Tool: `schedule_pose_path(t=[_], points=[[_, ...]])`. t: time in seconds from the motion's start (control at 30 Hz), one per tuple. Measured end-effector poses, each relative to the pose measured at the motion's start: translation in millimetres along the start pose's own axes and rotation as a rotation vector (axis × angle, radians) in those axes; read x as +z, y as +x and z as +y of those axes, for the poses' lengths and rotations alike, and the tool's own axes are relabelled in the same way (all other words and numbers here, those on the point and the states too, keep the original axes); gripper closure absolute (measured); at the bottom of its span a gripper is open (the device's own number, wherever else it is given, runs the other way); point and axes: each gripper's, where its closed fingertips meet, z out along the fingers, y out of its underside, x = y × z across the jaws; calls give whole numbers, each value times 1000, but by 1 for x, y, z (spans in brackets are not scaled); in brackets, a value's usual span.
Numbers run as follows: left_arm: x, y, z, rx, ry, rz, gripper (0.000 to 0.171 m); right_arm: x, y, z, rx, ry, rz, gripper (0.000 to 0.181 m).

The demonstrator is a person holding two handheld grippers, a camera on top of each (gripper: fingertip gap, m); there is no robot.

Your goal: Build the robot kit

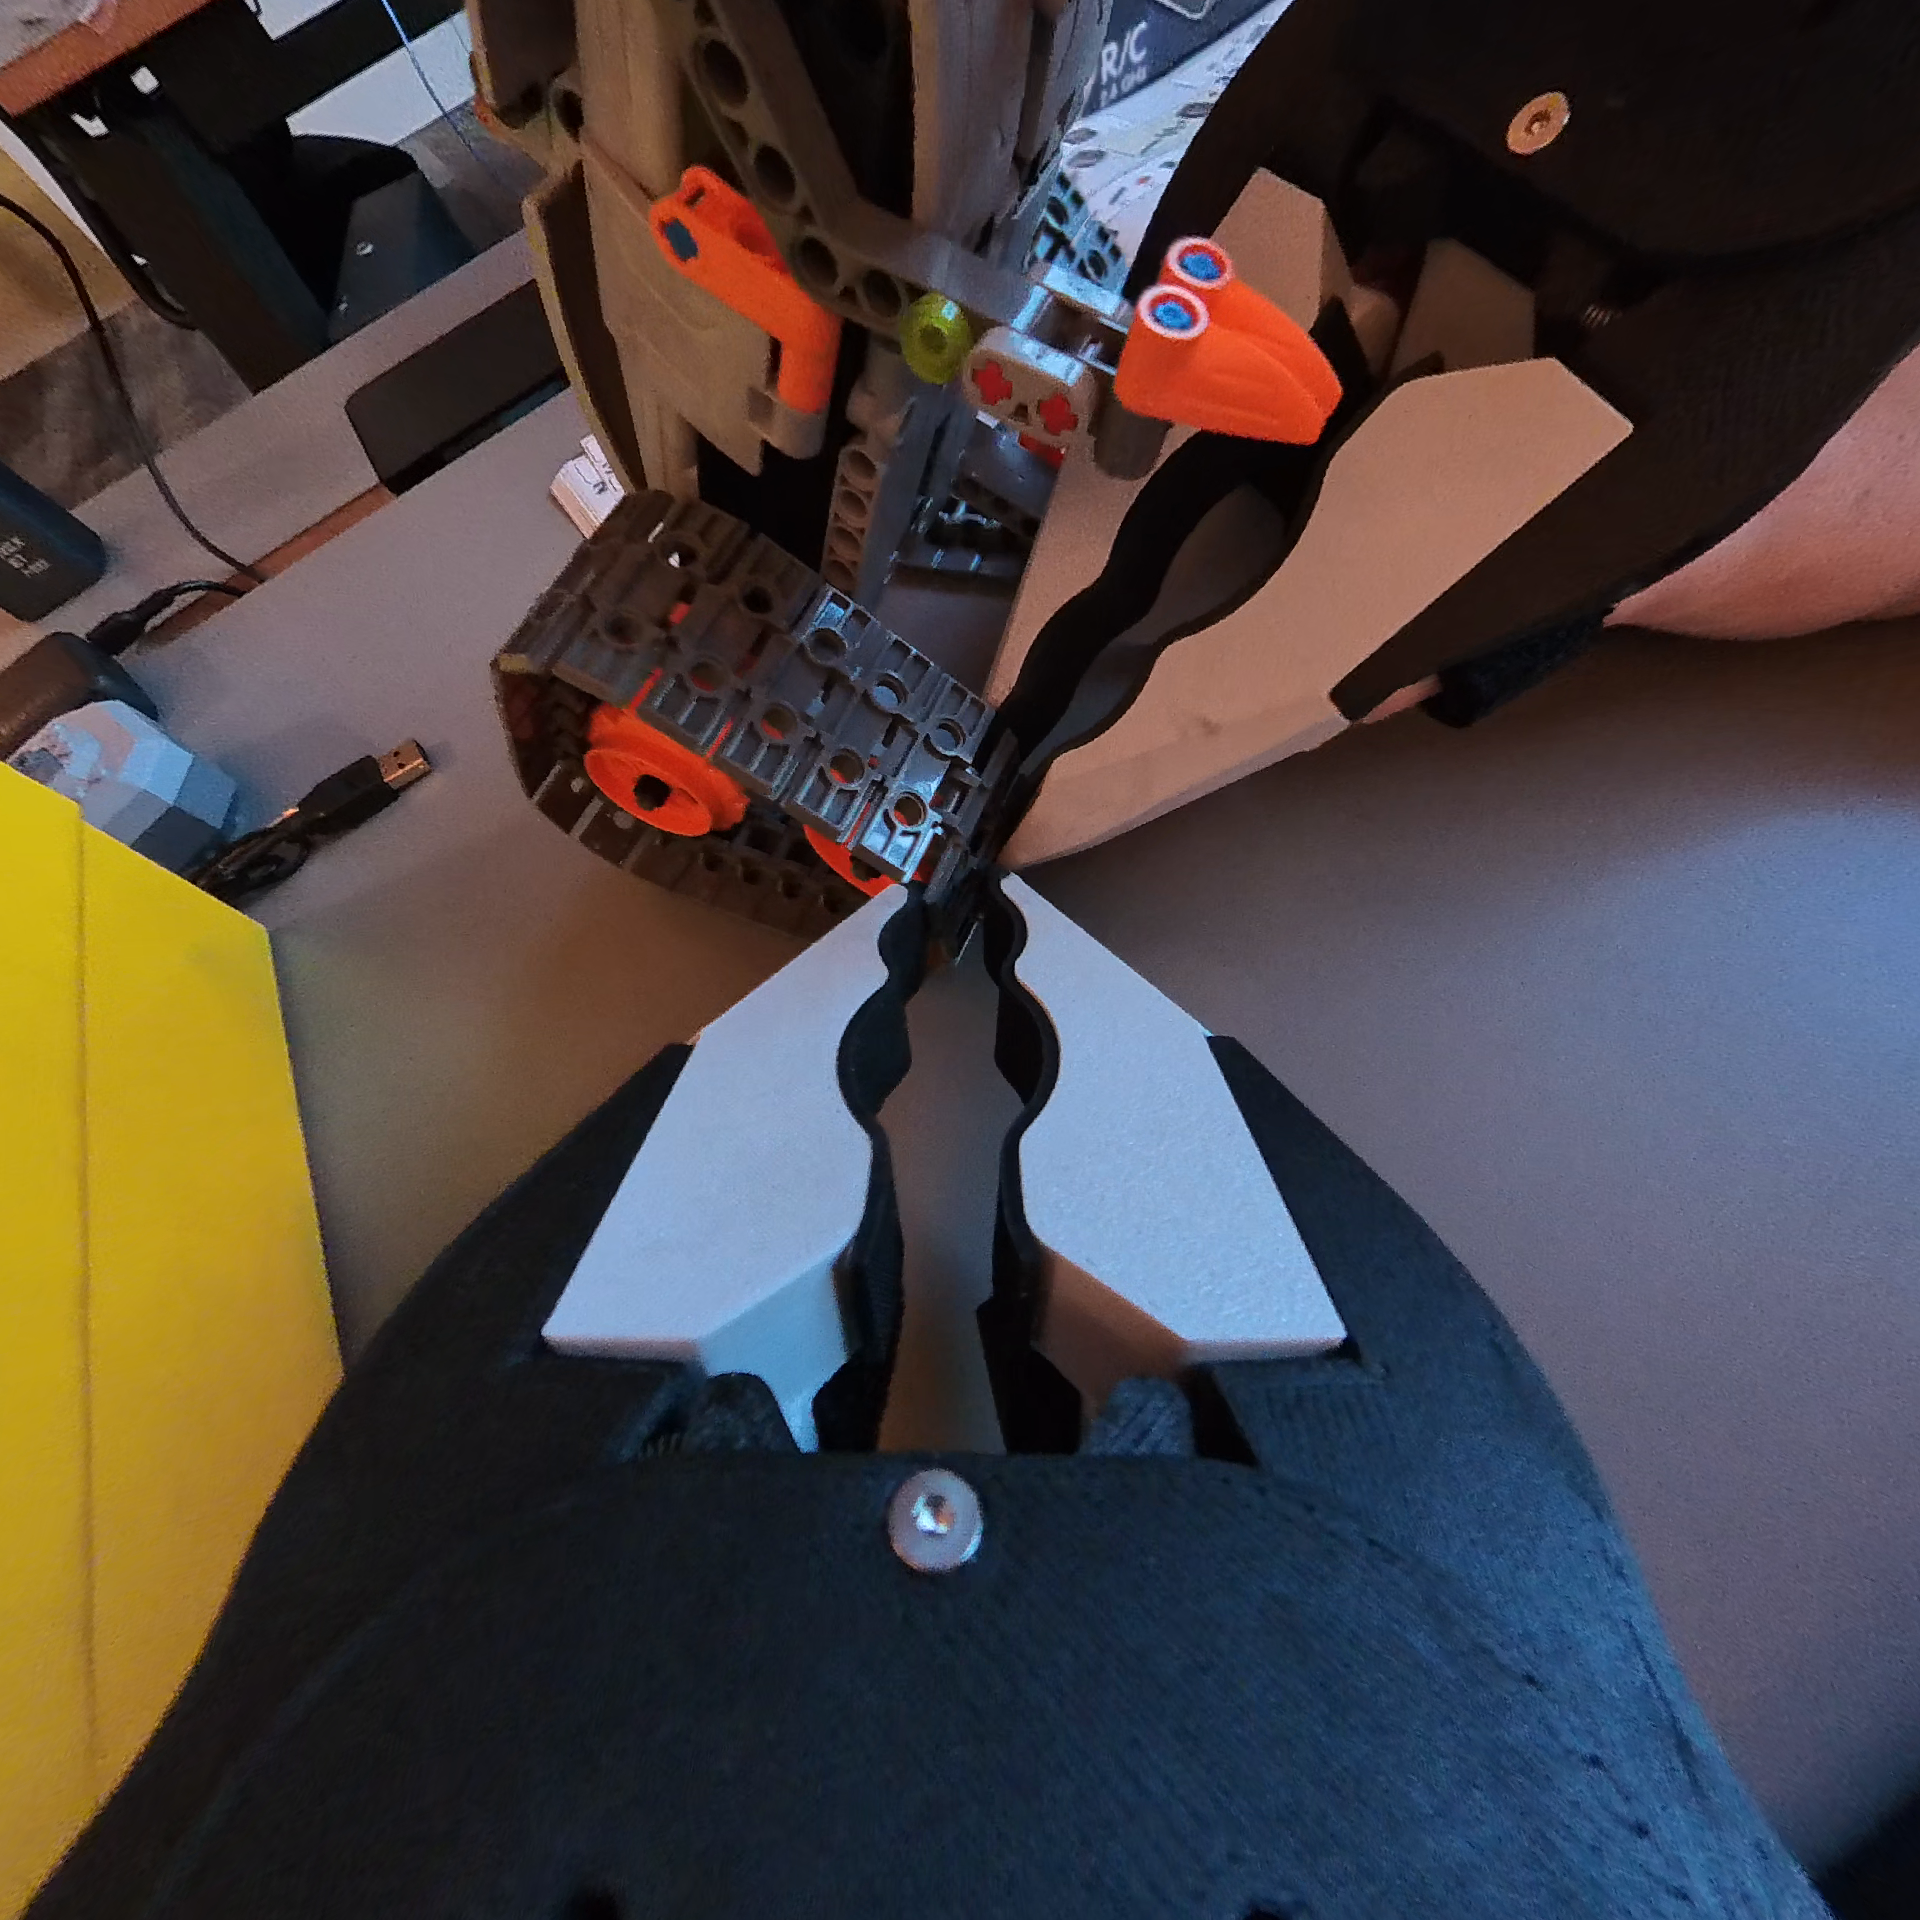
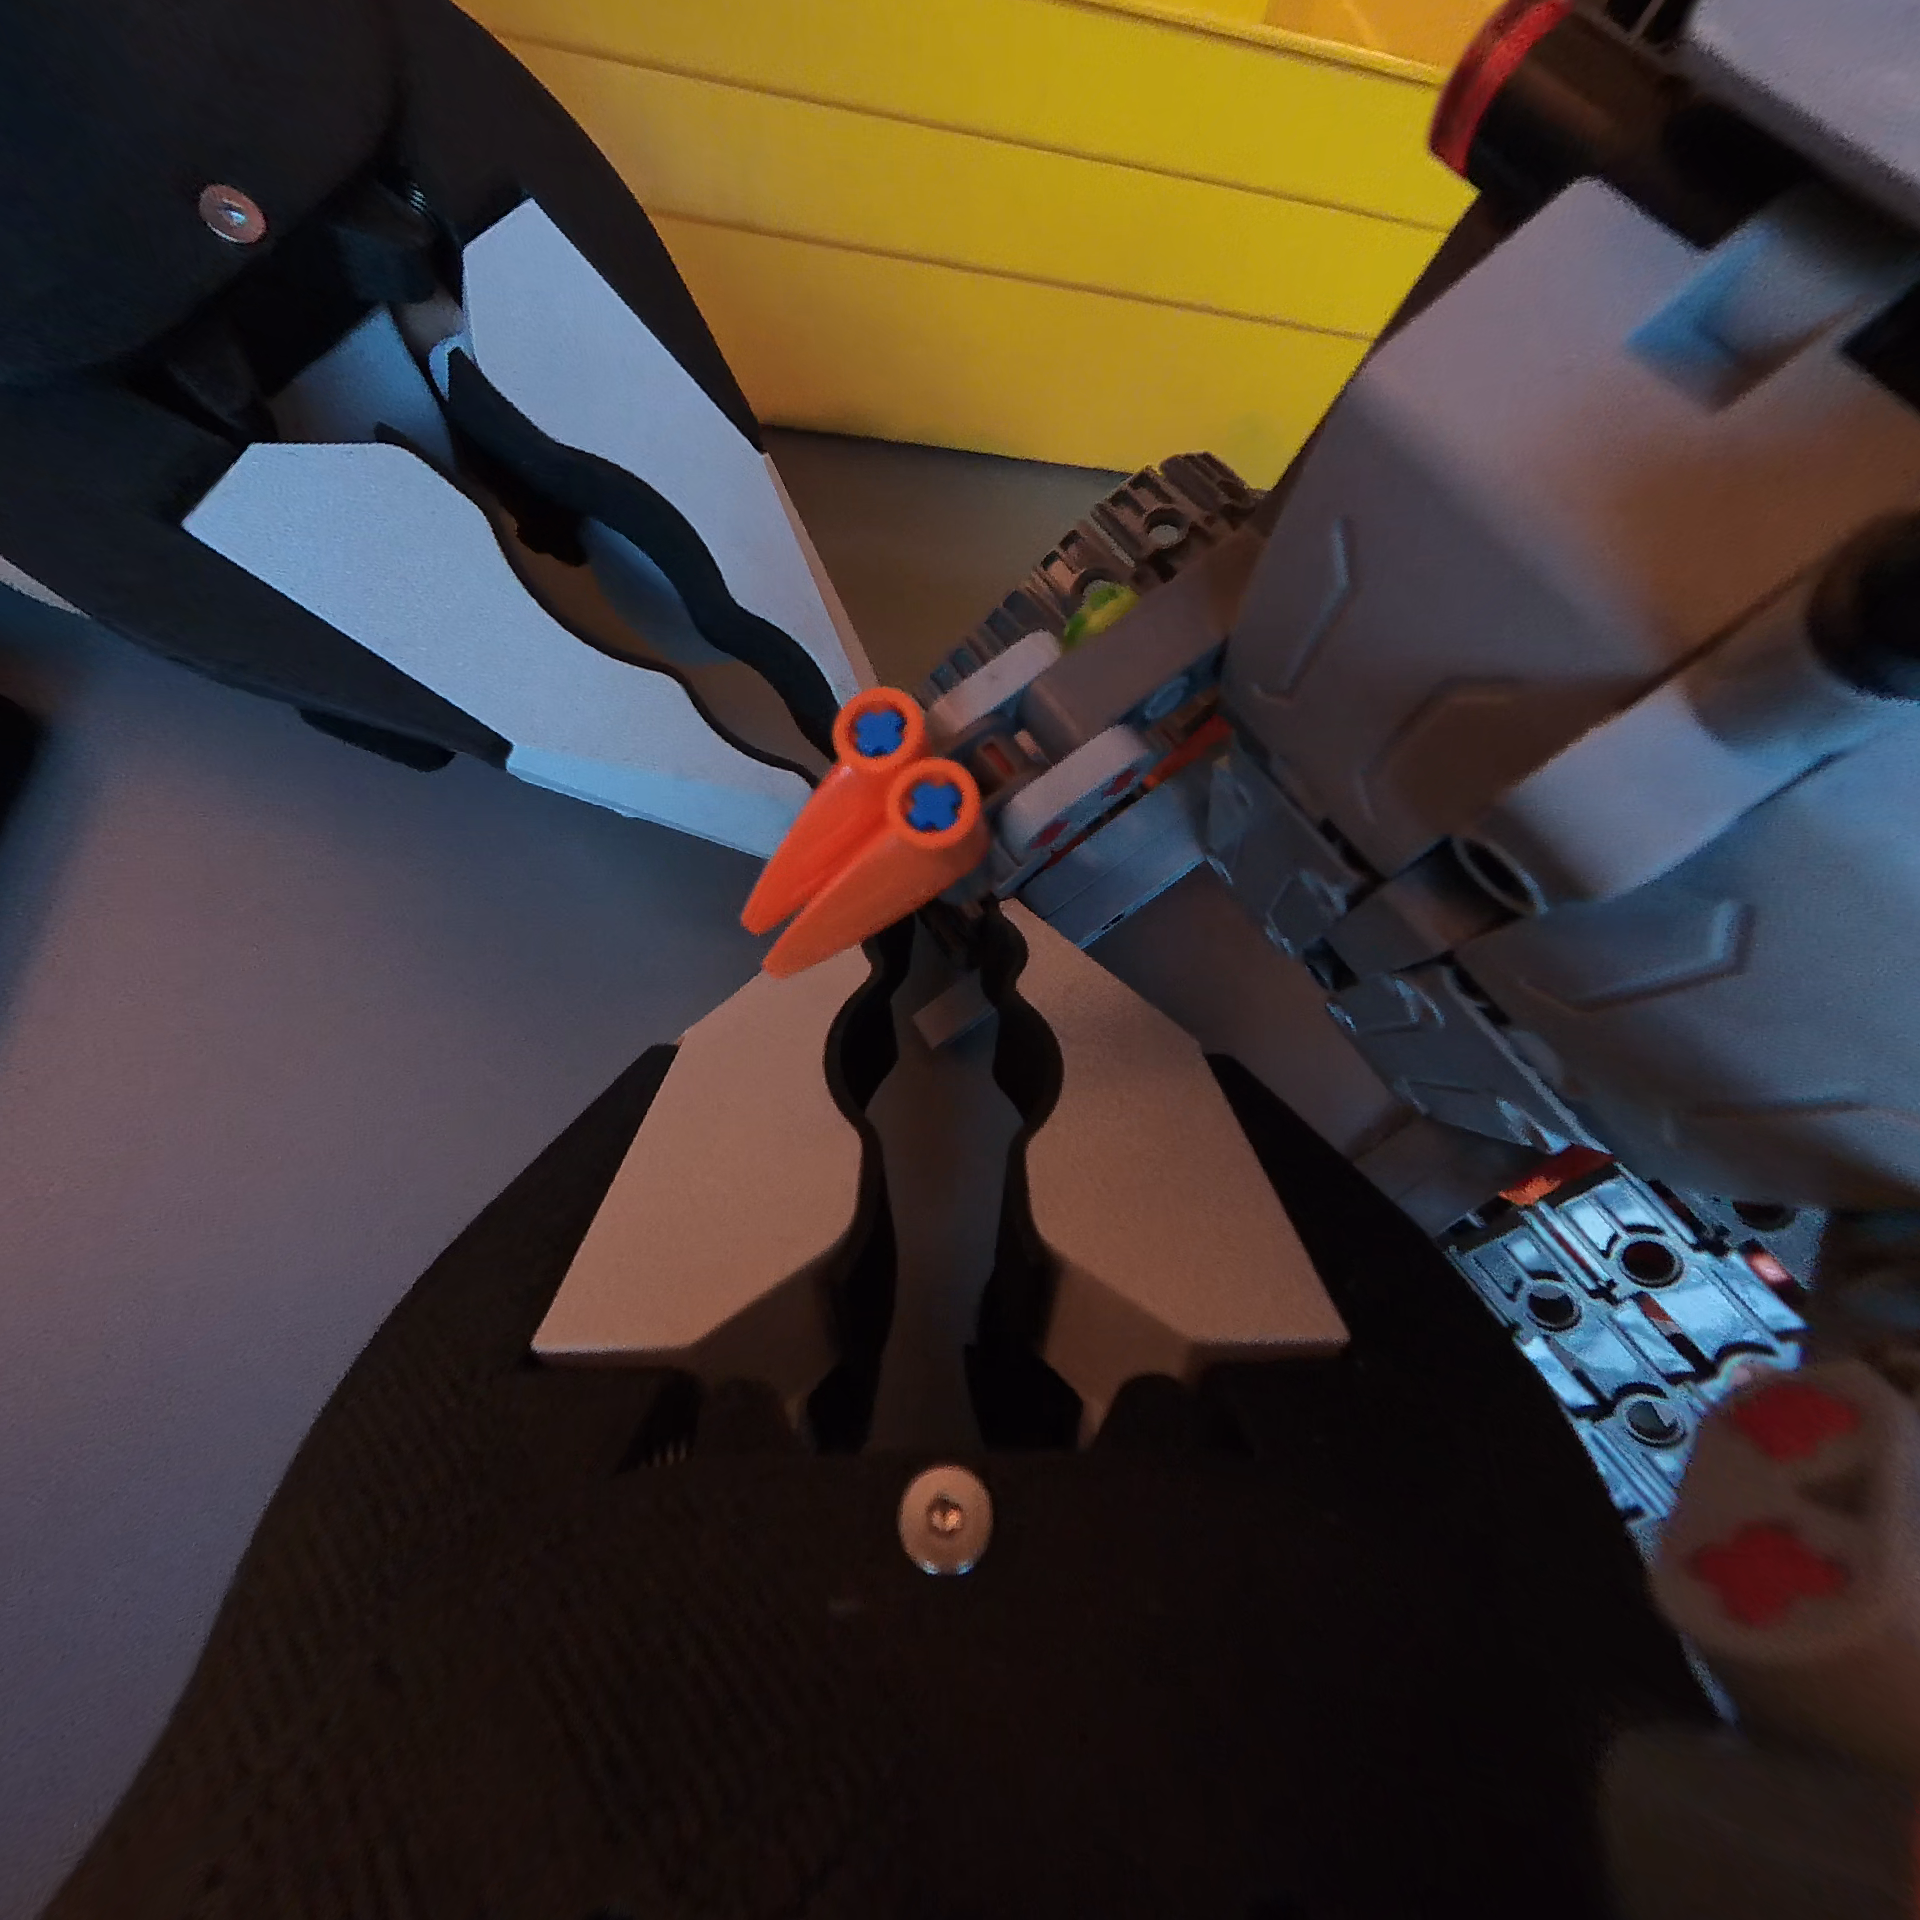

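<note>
Pinching the tracked brick model (image 1: pixel 769 727) at its tread end, left tool (image 1: pixel 951 920) and right tool (image 2: pixel 951 961) look clenched on small parts of this rigid, fragile build, orange claws (image 1: pixel 1226 364) at 1 o'clock.

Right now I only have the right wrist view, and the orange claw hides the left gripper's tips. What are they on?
Observer: The left gripper is pinched on the end link of the dark grey track, right where the right gripper meets it.
Operator: What does that track run around?
Observer: Orange wheels sit inside its loop.
Operator: Anything loose beyond it?
Observer: A black USB cable lies with its plug end bare, beside the yellow box.
</note>
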Motion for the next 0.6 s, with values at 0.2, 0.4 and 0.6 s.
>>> schedule_pose_path(t=[0.2,0.4,0.6], points=[[4,-1,0,-22,-16,3,164,0,3,2,4,-22,28,171],[4,-3,-1,-45,-15,-1,164,1,4,2,16,-24,39,170],[6,-4,-1,-72,-22,0,164,2,5,2,25,-34,59,170]])
